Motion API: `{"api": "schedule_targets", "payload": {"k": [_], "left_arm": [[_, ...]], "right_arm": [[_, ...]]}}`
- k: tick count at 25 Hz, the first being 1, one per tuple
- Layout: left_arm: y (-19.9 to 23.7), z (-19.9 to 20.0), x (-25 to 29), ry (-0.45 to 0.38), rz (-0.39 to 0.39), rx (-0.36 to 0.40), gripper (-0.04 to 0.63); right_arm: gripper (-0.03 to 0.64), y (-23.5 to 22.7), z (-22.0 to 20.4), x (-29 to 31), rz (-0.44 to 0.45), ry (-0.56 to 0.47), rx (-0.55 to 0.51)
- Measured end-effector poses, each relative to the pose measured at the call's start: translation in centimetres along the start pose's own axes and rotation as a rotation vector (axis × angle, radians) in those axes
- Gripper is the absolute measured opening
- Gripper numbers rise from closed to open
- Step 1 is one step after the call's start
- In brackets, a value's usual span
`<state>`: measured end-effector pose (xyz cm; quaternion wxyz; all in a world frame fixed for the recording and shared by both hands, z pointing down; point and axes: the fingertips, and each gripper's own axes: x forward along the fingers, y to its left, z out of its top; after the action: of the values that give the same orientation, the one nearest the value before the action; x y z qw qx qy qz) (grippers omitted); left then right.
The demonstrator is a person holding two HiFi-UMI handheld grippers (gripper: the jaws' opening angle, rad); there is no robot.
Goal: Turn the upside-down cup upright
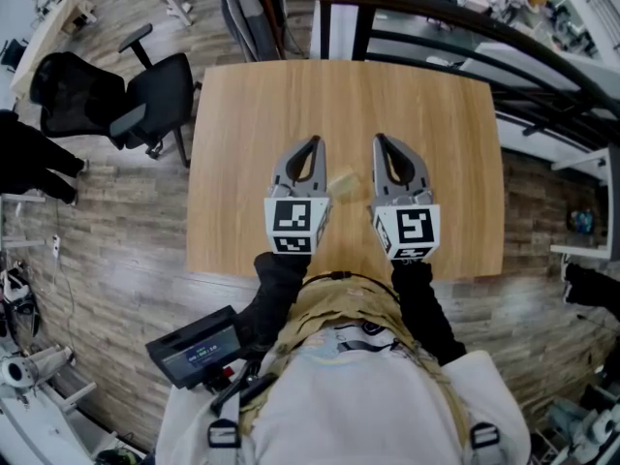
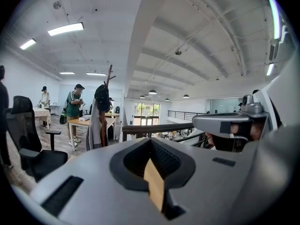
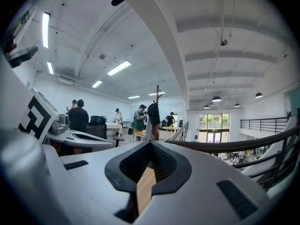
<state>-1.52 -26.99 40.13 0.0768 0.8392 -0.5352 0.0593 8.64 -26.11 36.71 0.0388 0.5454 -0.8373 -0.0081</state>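
Observation:
Over the wooden table [image 1: 242,114] I hold both grippers side by side, level and pointing away from me. My left gripper [image 1: 312,142] has its jaws together with nothing in them. The right gripper [image 1: 379,139] is shut and empty too. A small pale tan thing [image 1: 341,180] lies on the table between the two, partly hidden; I cannot tell whether it is the cup. The left gripper view shows its closed jaws [image 2: 151,140] against the room, and the right gripper view the same [image 3: 151,143]. Neither shows a cup.
A black office chair [image 1: 145,100] stands off the table's left edge. A dark railing [image 1: 465,27] runs behind the table at the back right. Several people and a coat stand [image 2: 104,107] are far off in the room.

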Motion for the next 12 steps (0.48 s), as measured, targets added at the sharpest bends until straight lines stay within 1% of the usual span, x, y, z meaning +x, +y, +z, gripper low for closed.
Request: {"api": "schedule_targets", "payload": {"k": [4, 12], "left_arm": [[-0.3, 0.4, 0.3, -0.013, -0.005, 0.01, -0.003], [-1.1, 0.5, 0.6, -0.012, -0.026, 0.018, -0.003]], "right_arm": [[0.021, -0.7, 0.1, -0.3, -0.02, 0.005, -0.003], [0.02, -1.0, 0.1, -0.5, -0.025, 0.004, -0.02]]}}
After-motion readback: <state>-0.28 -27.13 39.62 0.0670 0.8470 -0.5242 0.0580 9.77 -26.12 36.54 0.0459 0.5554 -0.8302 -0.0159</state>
